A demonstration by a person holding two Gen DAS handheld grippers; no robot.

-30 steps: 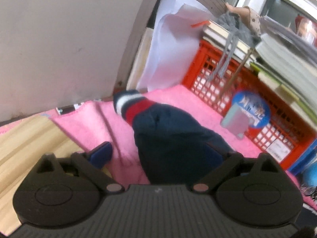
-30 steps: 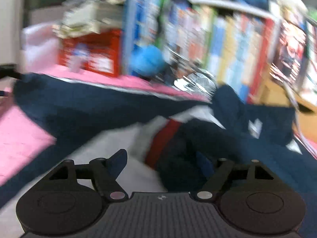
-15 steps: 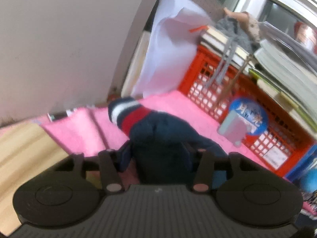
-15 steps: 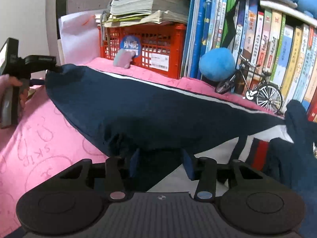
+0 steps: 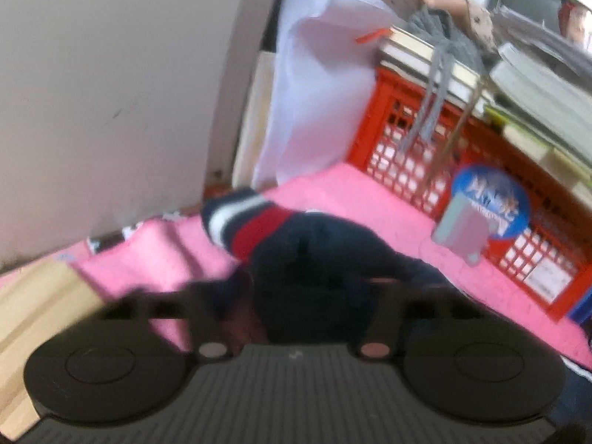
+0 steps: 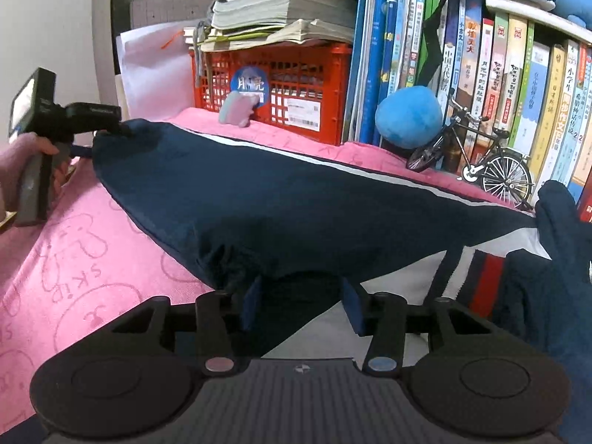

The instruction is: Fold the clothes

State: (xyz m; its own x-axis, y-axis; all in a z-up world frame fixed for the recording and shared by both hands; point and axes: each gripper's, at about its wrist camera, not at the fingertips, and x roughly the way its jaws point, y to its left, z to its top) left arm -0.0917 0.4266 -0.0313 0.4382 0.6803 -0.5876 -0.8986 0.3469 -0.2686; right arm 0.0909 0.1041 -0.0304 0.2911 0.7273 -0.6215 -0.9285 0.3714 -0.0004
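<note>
We hold a navy garment (image 6: 288, 203) stretched between our two grippers above the pink towel (image 6: 85, 259) that covers the counter (image 5: 33, 296). The right gripper (image 6: 299, 296) has its jaws closed on a bunched navy fold at the near edge, the blue pads (image 6: 253, 301) pressing the cloth from both sides. The left gripper (image 6: 107, 122), seen from the right wrist camera, pinches the garment's far corner, and our left hand (image 6: 22, 162) wraps its handle. In the left wrist view the picture is blurred, yet the left jaws sit narrowed around dark navy cloth. A sleeve cuff (image 5: 244, 218) striped white and red lies on the towel just ahead of them. Behind the garment stand a red crate (image 6: 296, 85) topped with stacked books (image 6: 281, 11), a blue plush ball (image 6: 409, 116) and a toy bicycle (image 6: 473, 159).
</note>
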